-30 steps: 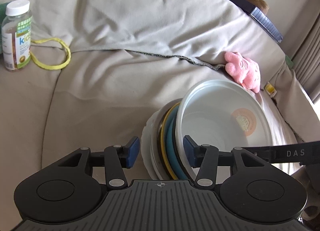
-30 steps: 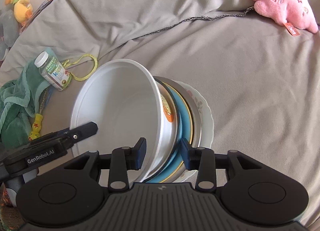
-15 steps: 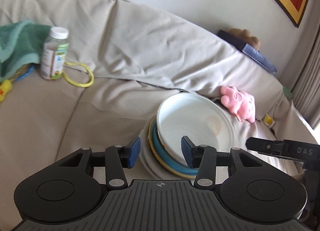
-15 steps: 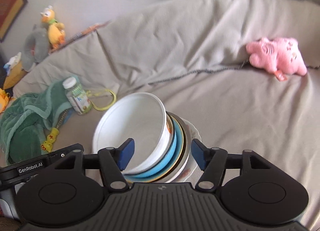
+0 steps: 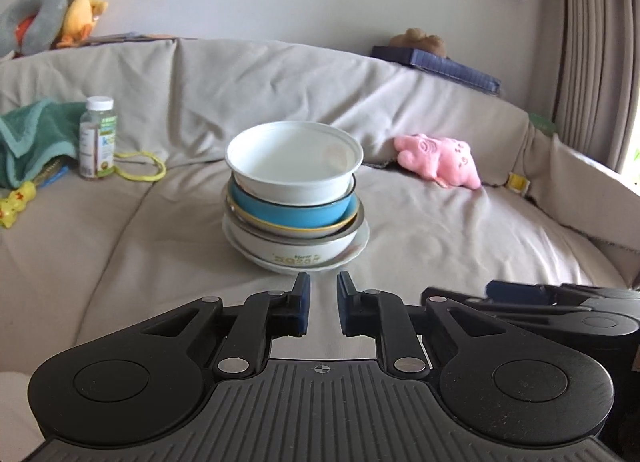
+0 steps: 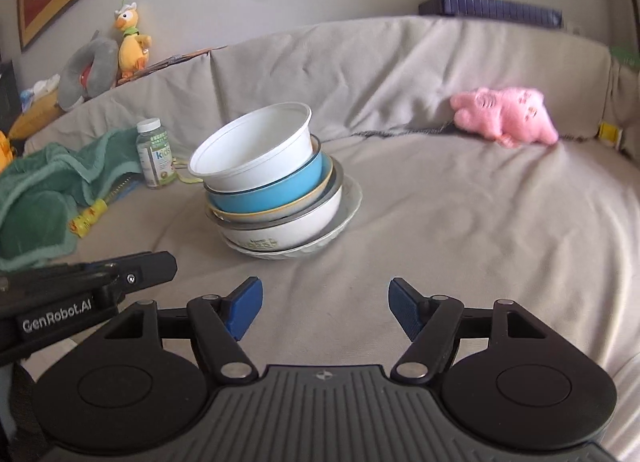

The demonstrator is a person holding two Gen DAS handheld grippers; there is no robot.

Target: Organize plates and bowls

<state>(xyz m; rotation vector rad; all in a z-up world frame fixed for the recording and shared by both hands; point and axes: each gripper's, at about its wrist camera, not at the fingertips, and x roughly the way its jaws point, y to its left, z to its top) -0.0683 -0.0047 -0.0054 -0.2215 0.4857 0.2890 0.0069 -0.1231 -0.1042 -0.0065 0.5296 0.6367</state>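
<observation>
Two grippers are held short of the dishes, nothing between the fingers: the left gripper (image 5: 322, 304) has just been closed to a narrow gap, the right gripper (image 6: 325, 308) has just been opened wide. Beyond them the stack (image 5: 295, 202) is seen on the sofa (image 5: 120, 246): white bowl (image 6: 256, 154) tilted on top, blue bowl (image 6: 272, 190) beneath, plate (image 5: 352, 248) at the bottom. Further back, a bottle (image 5: 97, 138) is seen left and a pink plush toy (image 5: 438, 160) right.

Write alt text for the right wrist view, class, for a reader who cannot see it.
A tilted stack of bowls topped by a white plastic bowl over a blue enamel bowl sits on a beige covered sofa. The open right gripper is in front, holding nothing.
</observation>
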